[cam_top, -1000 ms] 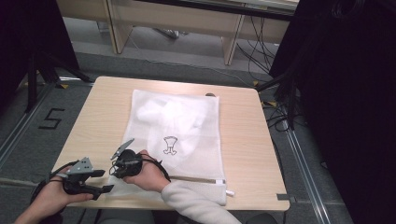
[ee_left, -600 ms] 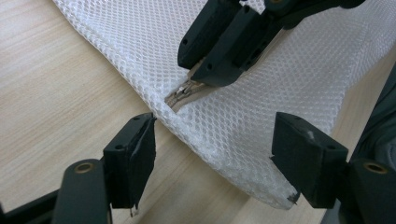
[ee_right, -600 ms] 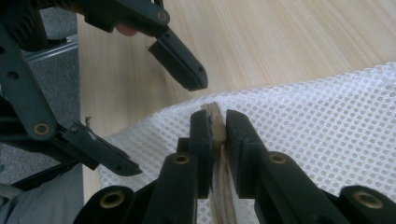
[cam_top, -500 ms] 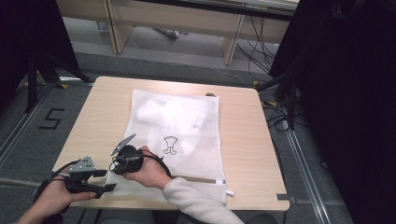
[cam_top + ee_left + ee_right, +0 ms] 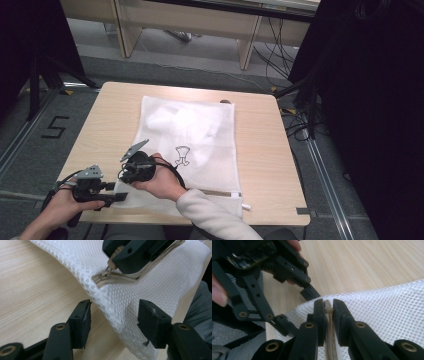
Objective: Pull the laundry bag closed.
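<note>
A white mesh bag (image 5: pixel 200 130) lies flat on the wooden table (image 5: pixel 260 150), with white cloth inside and a small dark drawing on it. At its near left corner, my right gripper (image 5: pixel 127 176) is shut on the bag's beige zipper strip (image 5: pixel 328 308) and holds that corner up off the table. In the right gripper view the two jaws (image 5: pixel 328 307) press the strip between them. My left gripper (image 5: pixel 113 312) is open, and its jaws straddle the raised mesh edge (image 5: pixel 117 305) just below the right gripper (image 5: pixel 117 262). The left gripper (image 5: pixel 117 196) is at the table's front left edge.
The right forearm in a pale sleeve (image 5: pixel 210 215) crosses over the bag's near edge. The table's front edge (image 5: pixel 200 222) is close behind both grippers. Desks and cables (image 5: pixel 280 65) stand beyond the far side of the table, and dark curtains (image 5: pixel 370 100) hang at the right.
My right gripper has risen slightly and lifted the bag's corner with it. The left gripper has barely moved.
</note>
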Tool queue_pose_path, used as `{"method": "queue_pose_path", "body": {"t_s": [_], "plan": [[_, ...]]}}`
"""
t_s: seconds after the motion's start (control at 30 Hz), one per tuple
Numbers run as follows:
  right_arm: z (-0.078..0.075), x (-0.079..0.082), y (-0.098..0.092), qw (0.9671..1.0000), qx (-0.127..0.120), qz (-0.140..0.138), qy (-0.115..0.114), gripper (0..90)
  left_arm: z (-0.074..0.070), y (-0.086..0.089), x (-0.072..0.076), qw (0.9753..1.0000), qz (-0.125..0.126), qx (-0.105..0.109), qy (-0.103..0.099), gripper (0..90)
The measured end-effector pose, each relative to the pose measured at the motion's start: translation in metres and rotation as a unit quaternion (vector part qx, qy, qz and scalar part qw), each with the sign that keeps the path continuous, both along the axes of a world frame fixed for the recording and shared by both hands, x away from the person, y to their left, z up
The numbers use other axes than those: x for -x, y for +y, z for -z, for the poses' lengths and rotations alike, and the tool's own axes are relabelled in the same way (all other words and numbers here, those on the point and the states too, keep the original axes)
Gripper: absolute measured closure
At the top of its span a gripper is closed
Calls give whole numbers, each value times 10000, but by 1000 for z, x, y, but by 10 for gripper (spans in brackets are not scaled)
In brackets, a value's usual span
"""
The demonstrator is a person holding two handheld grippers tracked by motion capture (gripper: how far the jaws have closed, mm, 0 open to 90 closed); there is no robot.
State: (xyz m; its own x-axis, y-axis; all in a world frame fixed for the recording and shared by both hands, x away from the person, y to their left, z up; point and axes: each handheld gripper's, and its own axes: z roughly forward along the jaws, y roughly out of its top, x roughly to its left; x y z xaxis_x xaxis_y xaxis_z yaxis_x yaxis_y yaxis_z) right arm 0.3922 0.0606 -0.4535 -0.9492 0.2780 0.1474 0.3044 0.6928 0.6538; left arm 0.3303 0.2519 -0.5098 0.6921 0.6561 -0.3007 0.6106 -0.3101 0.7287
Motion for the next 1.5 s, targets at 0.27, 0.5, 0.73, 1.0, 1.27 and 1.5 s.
{"method": "queue_pose_path", "body": {"t_s": [0.27,0.5,0.73,1.0,1.27,1.5], "plan": [[-4,-1,-3,10000,-10,11,27,818,2,-6,-7,9996,-30,215,170,573],[-9,-2,-8,10000,20,-22,25,818,-4,-14,-13,9998,96,94,114,790],[-7,1,-15,9997,229,-28,0,818,-7,-17,-11,9998,135,-72,110,845],[-3,5,-24,9986,509,-108,-62,820,-12,-19,-10,9997,176,-41,183,856],[5,7,-24,9975,687,-134,107,824,-14,-17,-10,9996,187,-41,192,857],[10,8,-29,9977,654,-66,158,824,-14,-18,-10,9997,141,-19,215,856]]}}
